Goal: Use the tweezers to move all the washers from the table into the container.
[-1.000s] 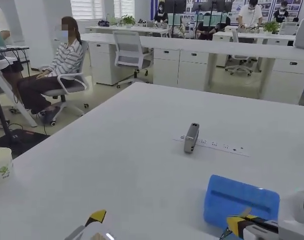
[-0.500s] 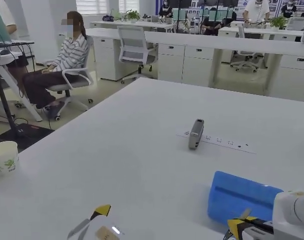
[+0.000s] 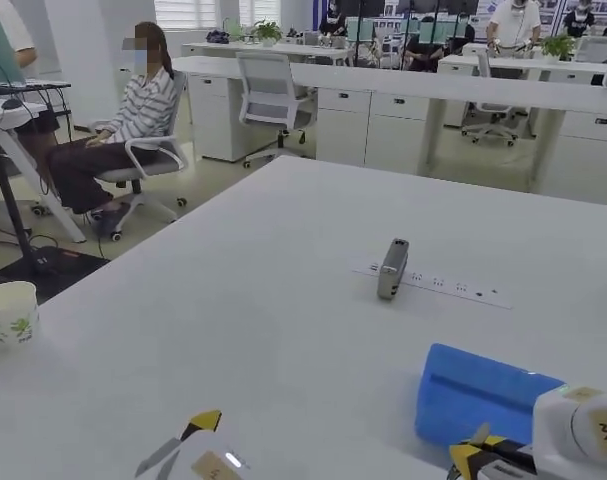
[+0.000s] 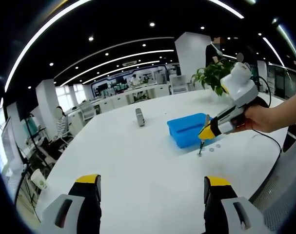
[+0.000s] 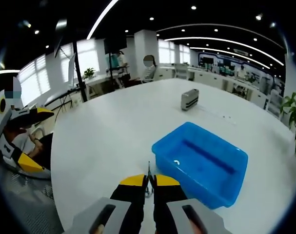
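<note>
Washers (image 4: 212, 149) are my job, and I judge most of it remains. A white table (image 4: 138, 165) bears a blue container (image 5: 201, 168); a small pale ring on its floor may be one washer already in. My left gripper (image 4: 152, 183) hangs over the table, jaws spread wide, holding nothing. My right gripper (image 5: 148, 181) has its jaws pressed together on the tweezers (image 5: 148, 169), whose tips point down just beside the container. Two washers lie on the table near those tips, just outside the container's wall.
</note>
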Tool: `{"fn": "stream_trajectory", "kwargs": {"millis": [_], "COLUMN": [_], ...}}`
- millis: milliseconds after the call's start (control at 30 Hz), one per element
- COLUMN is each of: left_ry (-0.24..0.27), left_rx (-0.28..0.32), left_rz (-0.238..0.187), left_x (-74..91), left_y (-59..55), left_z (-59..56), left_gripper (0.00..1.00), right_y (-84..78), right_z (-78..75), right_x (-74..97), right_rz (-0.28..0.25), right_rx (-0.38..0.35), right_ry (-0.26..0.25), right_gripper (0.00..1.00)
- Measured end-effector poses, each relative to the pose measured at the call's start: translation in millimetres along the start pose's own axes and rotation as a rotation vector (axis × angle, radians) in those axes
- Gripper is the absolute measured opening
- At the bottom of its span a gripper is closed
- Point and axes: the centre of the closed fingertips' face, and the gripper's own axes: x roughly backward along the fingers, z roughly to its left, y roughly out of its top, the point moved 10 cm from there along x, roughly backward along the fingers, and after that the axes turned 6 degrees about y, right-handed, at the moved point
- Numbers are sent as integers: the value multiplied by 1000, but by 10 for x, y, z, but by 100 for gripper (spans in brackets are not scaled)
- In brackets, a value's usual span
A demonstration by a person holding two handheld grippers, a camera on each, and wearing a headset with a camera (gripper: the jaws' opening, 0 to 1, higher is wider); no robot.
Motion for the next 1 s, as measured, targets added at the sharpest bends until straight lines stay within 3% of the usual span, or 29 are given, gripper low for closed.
{"fn": "stream_trajectory", "kwargs": {"millis": [467,800,1000], "left_ry": [-8,-1,29], "left_rx": [5,15,22], "left_rz": [-6,-20,-40], "left_x": [7,17,38], "left_y": [3,10,24], "left_z": [-3,14,51], "left_gripper": [88,88,89], "right_y": [38,127,169], "right_z": [18,8,-26], "right_x": [5,76,127], "right_rz": [35,31,29], "right_rx": [7,2,-2], "right_ry": [2,6,-2], "right_gripper": [0,0,0]}}
